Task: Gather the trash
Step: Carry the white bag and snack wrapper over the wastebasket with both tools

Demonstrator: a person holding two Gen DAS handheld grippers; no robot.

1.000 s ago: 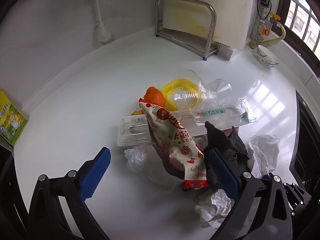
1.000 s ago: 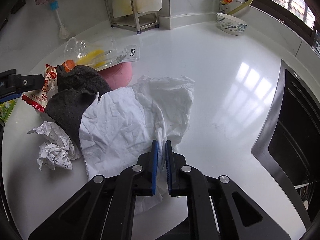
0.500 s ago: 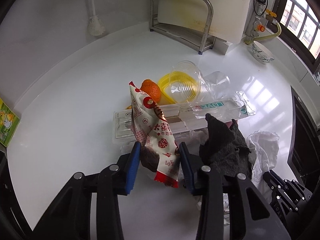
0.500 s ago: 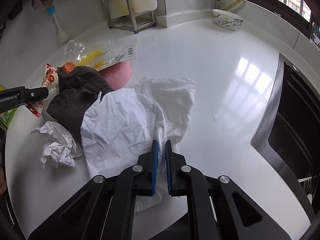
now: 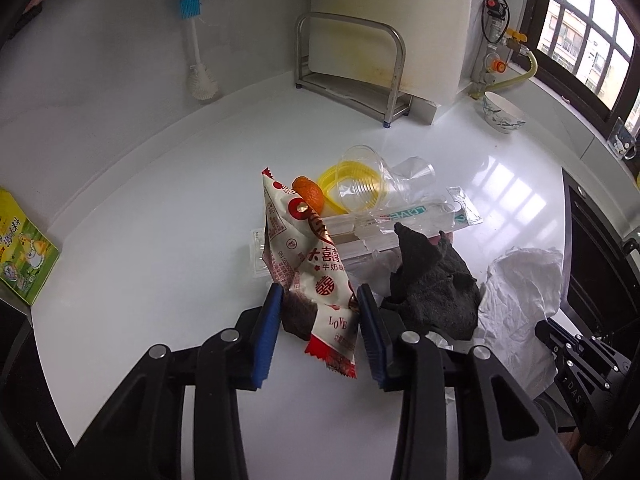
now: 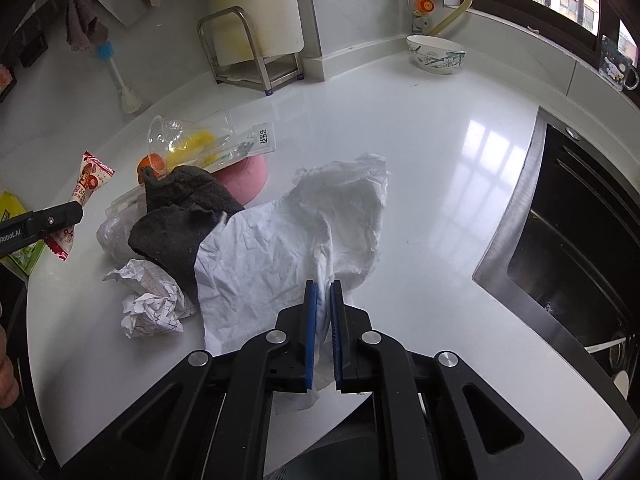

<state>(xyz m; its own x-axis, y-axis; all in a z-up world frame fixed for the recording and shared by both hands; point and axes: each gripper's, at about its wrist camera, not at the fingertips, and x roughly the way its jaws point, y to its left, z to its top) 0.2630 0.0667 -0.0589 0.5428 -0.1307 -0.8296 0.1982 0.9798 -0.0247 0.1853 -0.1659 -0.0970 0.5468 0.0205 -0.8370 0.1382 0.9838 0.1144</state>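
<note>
Left gripper (image 5: 320, 332): jaws clamped on a glossy red-and-white wrapper (image 5: 310, 264), held above the glossy white surface (image 5: 160, 208). Right gripper (image 6: 323, 328): jaws pinched on a crinkled white tissue (image 6: 288, 248) lying flat. Between them: fuzzy dark cloth (image 6: 180, 216), crumpled gridded paper (image 6: 150, 300), clear ribbed cups (image 5: 360, 184).

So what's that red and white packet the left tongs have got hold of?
It is a crinkly red and white plastic snack wrapper printed with Chinese characters and the word LOVE, its ends zigzag cut and a dark lining showing along one edge. It stands nearly upright, torn top uppermost, lifted above the white counter. The left tongs pinch its lower half between blue pads.
</note>
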